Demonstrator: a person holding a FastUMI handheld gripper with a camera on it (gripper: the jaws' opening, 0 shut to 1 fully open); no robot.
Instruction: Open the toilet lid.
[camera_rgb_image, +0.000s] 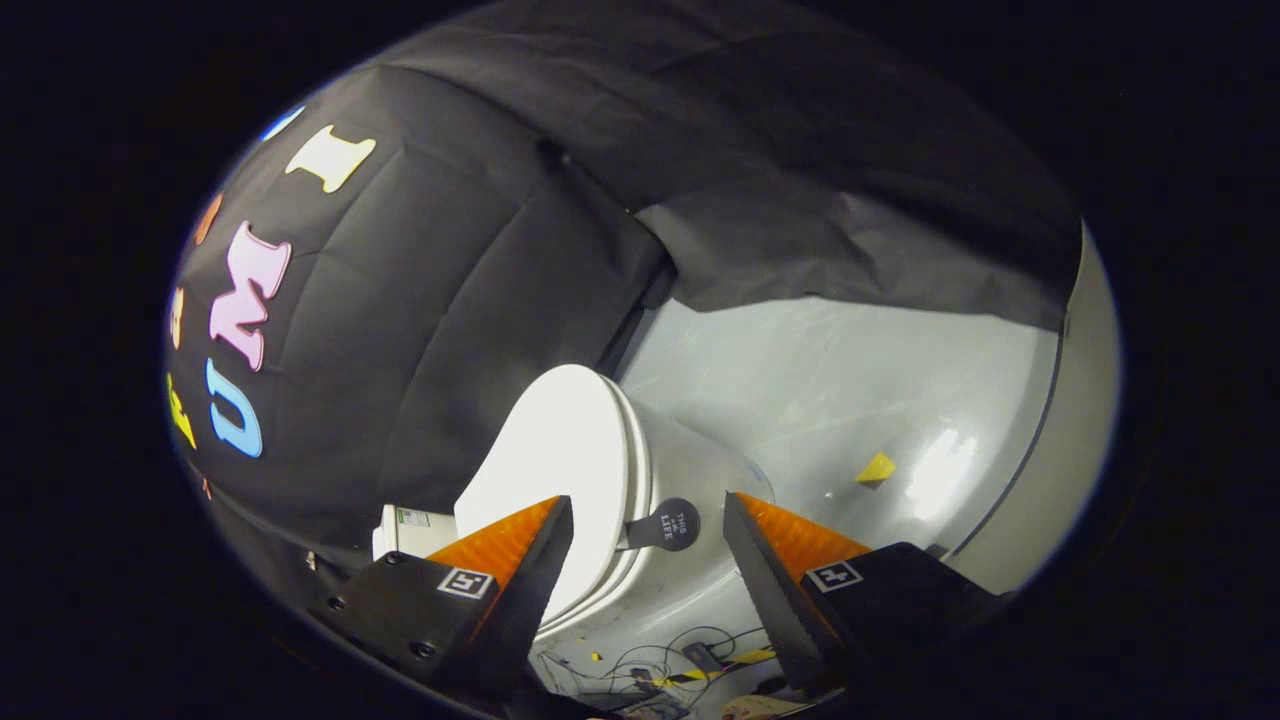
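The white toilet (690, 480) appears tilted in the gripper view, standing against the black cloth wall. Its lid (560, 450) lies down on the seat. A dark round pull tab (668, 524) sticks out from the lid's edge. My gripper (648, 500) is open, and the tab lies in the gap between the two fingertips, touching neither of them. One finger (510, 560) overlaps the lid's top in the image, the other (790, 560) stands on the bowl's side. The white tank (405, 530) shows behind the lid.
A grey floor (830, 380) spreads beside the toilet, with a small yellow scrap (876, 468) on it. Loose cables and striped tape (690, 660) lie near the toilet's base. Black cloth (450, 300) hangs close behind and beside the toilet.
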